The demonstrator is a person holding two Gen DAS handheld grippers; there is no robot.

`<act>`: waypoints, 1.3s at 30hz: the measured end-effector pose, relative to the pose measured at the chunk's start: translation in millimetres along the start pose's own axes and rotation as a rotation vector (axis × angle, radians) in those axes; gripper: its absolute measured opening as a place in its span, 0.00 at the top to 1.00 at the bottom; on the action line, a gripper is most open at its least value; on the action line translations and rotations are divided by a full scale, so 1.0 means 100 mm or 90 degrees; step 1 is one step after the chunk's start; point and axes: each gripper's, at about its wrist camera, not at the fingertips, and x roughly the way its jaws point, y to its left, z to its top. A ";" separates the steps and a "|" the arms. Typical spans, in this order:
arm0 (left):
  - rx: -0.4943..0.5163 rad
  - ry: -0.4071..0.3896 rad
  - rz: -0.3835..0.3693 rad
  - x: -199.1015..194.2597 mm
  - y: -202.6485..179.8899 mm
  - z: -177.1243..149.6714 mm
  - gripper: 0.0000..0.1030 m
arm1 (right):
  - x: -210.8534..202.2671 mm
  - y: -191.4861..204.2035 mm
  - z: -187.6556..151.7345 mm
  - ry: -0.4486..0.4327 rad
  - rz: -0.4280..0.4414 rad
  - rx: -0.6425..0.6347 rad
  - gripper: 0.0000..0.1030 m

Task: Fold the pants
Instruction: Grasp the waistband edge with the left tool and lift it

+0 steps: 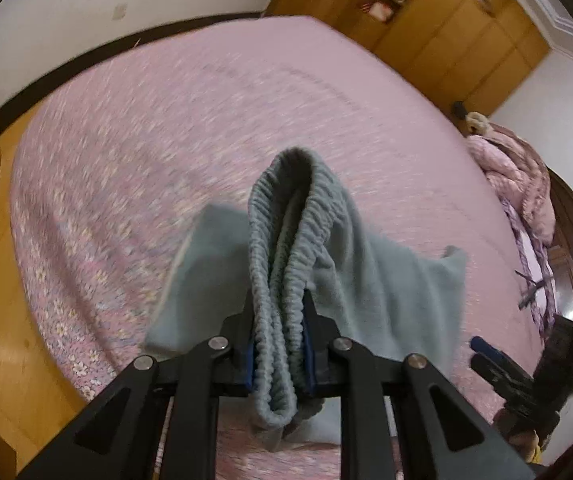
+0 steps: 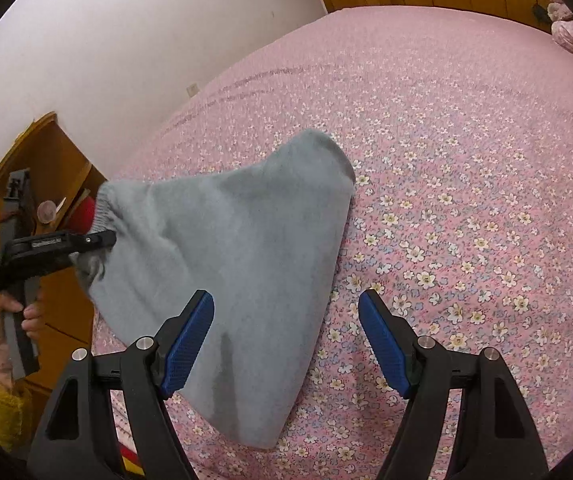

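Observation:
The pants (image 2: 238, 256) are light grey-blue fleece with a ribbed elastic waistband (image 1: 282, 264). My left gripper (image 1: 280, 320) is shut on the bunched waistband and holds it above the bed; it also shows at the left of the right wrist view (image 2: 98, 240). The rest of the pants hangs and drapes down onto the pink floral bedsheet (image 2: 466, 200). My right gripper (image 2: 286, 320) is open and empty, hovering just above the lower part of the pants, its left finger over the fabric. It shows at the right edge of the left wrist view (image 1: 498, 364).
The bed fills most of both views. A crumpled pink quilt (image 1: 518, 176) lies at its far right. Wooden cabinets (image 1: 446, 20) stand behind the bed and a wooden nightstand (image 2: 46, 168) at the left. A white wall (image 2: 126, 40) runs along the far side.

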 end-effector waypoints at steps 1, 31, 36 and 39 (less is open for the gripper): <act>-0.009 0.004 0.002 0.04 0.05 0.00 0.80 | 0.01 0.01 0.00 -0.001 0.000 0.001 0.26; 0.049 0.042 0.175 0.18 -0.04 -0.48 0.98 | 0.85 -0.17 0.94 0.024 -0.081 -0.084 0.38; 0.068 0.034 0.157 0.06 -0.19 -0.43 0.97 | 0.44 -0.29 0.92 -0.035 -0.060 -0.039 0.39; 0.074 0.000 0.085 -0.14 -0.38 -0.37 0.97 | 0.28 -0.26 0.86 -0.054 -0.033 -0.022 0.43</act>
